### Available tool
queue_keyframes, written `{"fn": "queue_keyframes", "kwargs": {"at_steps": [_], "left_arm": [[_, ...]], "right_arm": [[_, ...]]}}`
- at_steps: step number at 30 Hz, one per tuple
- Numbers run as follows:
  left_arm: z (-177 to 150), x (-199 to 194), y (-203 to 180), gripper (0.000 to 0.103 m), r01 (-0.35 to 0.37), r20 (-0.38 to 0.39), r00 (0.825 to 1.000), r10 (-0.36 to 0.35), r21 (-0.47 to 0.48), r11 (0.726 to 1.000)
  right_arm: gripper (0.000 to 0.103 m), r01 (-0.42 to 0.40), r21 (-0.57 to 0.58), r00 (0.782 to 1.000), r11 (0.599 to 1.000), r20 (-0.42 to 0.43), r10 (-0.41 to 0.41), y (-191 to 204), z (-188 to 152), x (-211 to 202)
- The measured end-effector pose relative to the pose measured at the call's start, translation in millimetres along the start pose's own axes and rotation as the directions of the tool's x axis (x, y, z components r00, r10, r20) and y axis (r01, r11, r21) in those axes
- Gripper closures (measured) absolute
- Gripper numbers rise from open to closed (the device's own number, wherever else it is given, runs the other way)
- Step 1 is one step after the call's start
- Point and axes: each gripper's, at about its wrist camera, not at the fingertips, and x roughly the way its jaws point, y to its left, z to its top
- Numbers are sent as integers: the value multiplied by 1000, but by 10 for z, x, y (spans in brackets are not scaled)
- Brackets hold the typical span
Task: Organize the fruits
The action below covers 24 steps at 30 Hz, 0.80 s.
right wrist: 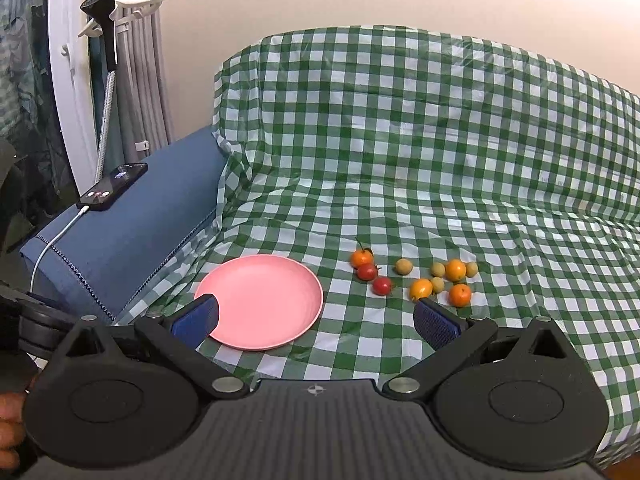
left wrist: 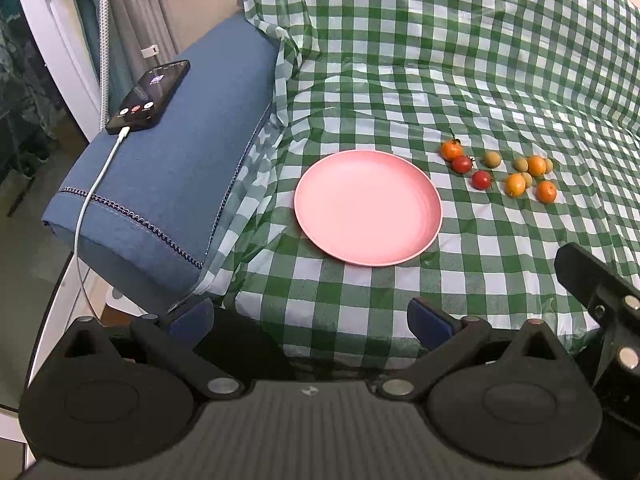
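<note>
1. Here, at centre left of the right wrist view, a phone lies on a blue armrest.
2. The pink plate sits at lower centre on the checked cloth.
3. The small fruits cluster just right of it.
4. Both the left gripper and the right gripper are spread wide, holding nothing.

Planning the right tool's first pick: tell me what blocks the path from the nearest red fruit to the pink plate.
Nothing visible does. Only bare checked cloth lies between the nearer red fruit and the pink plate. The right tool is open, short of the fruit.
</note>
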Motion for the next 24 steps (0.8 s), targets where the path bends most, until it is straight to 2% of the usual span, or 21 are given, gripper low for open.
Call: {"fn": "queue_keyframes", "kwargs": {"at_steps": [24], "left_arm": [[1, 41, 34, 0, -8, -6, 1000, 8, 1, 1000]], "right_arm": [[0, -7, 10, 1000, 1000, -28, 7, -7, -31, 106]]}}
